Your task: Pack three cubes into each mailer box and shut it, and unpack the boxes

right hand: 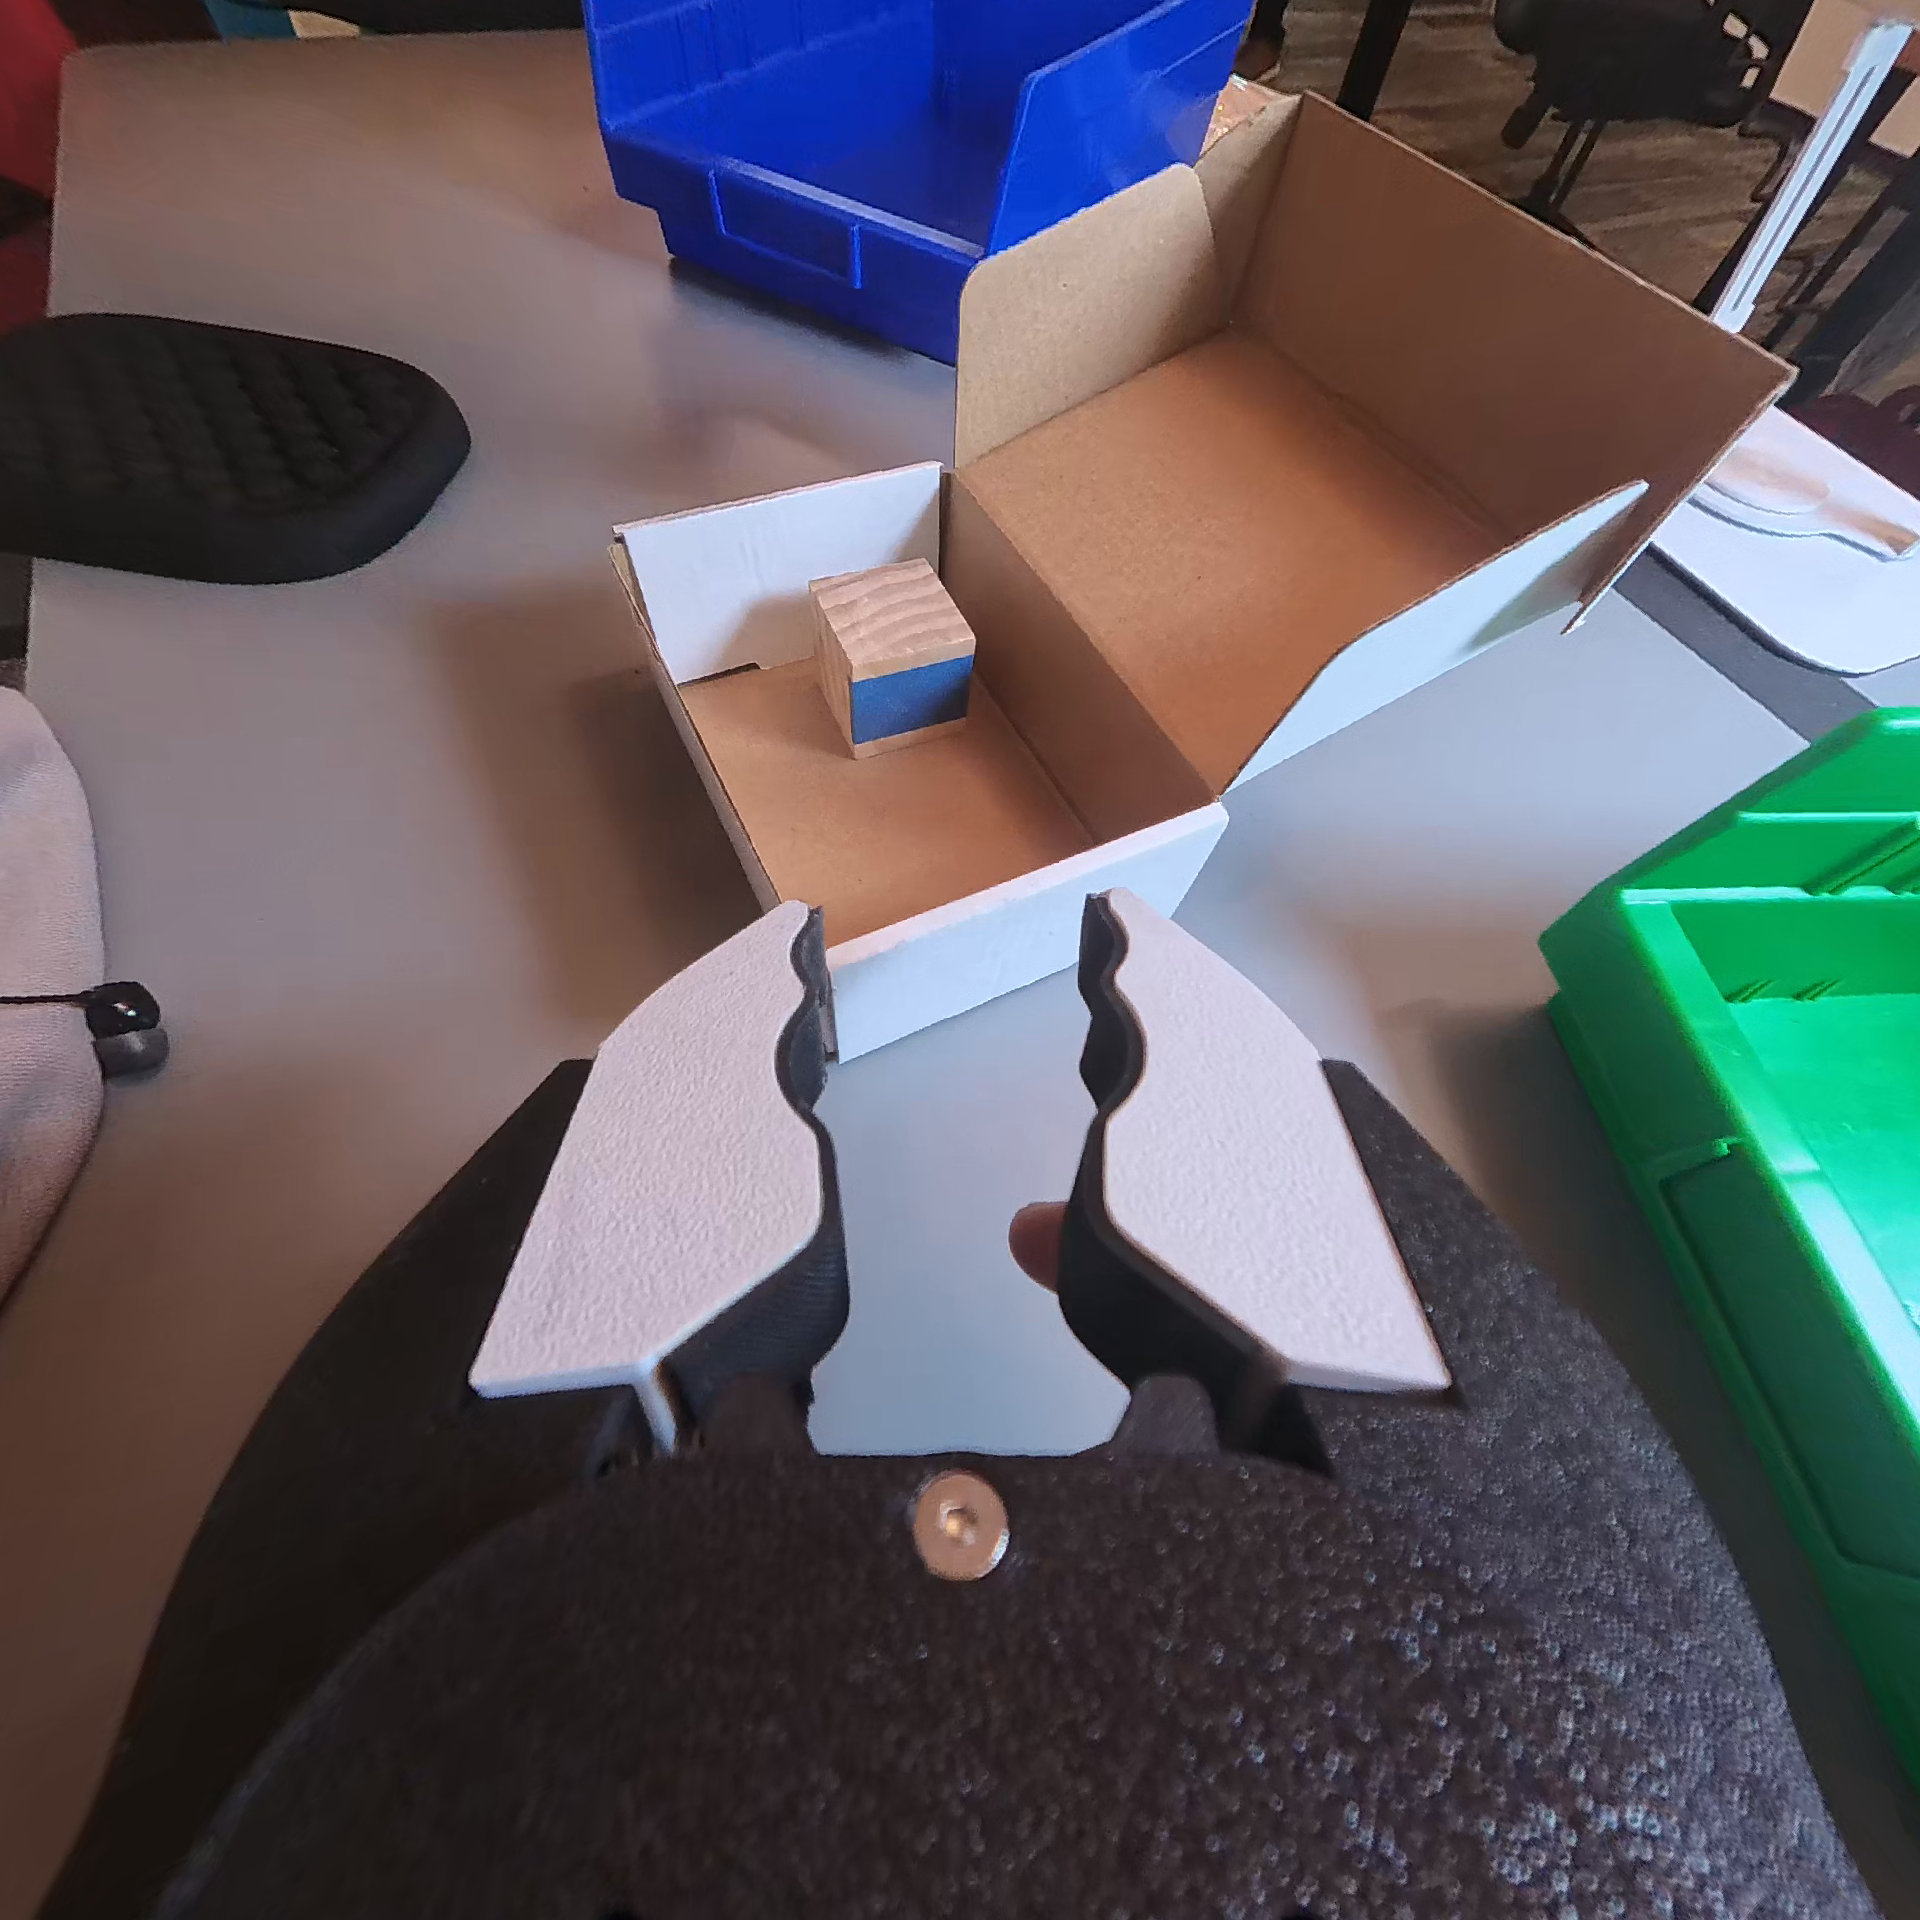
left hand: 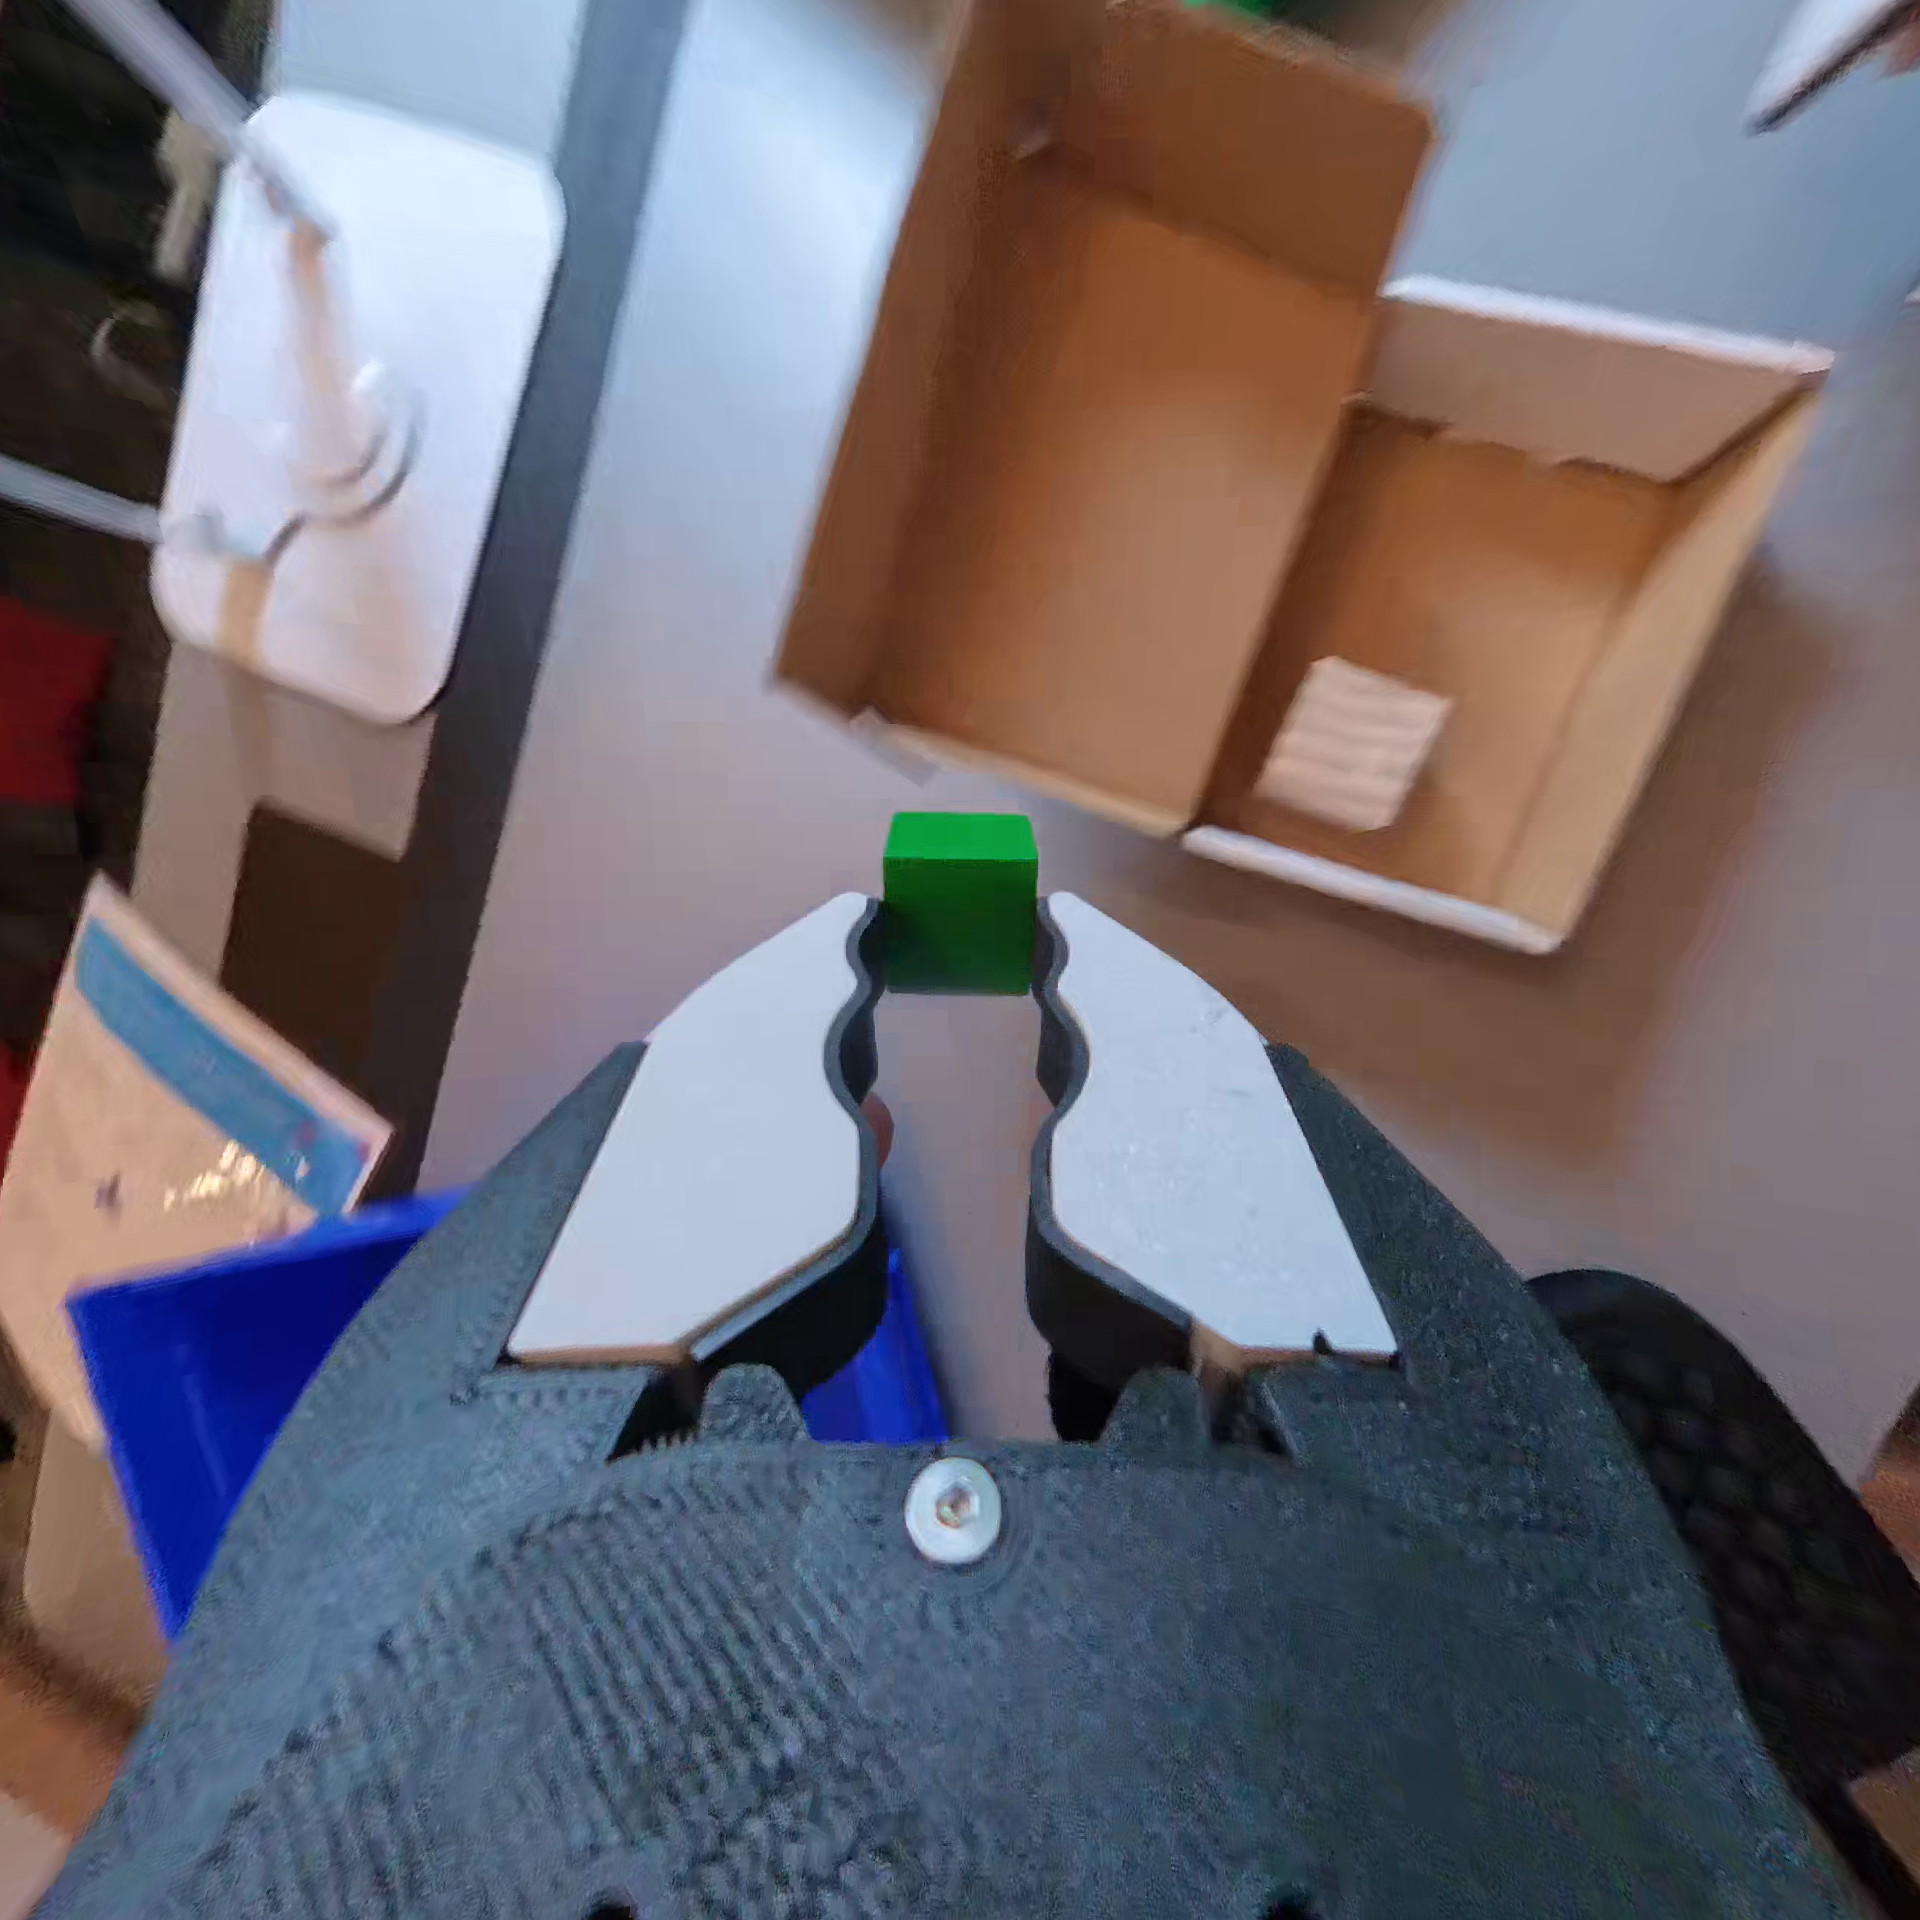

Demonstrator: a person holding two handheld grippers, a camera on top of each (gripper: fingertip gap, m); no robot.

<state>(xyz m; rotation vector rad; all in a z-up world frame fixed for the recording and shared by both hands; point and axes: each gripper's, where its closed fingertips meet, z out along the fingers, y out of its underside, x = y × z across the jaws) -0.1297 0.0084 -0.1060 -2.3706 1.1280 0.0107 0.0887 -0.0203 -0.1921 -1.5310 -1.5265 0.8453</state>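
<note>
My left gripper [left hand: 958, 940] is shut on a green cube [left hand: 960, 902] and holds it above the grey table, short of the open mailer box [left hand: 1538, 883]. The box is white outside and brown inside, with its lid [left hand: 1101, 416] folded back. One wooden cube [left hand: 1356, 743] lies inside it. In the right wrist view the same box [right hand: 987, 961] stands open just beyond my right gripper [right hand: 951, 961], which is open and empty, its fingertips at the box's near wall. The wooden cube with a blue face [right hand: 896, 665] sits by the box's back wall.
A blue bin [right hand: 883, 135] stands behind the box and shows at the lower left of the left wrist view [left hand: 208, 1392]. A green bin [right hand: 1787, 1091] is at the right. A black padded armrest [right hand: 197, 447] is at the left. A white chair seat [left hand: 353, 416] lies beyond the table edge. Some 25 cm of space lies between my two pairs of fingers.
</note>
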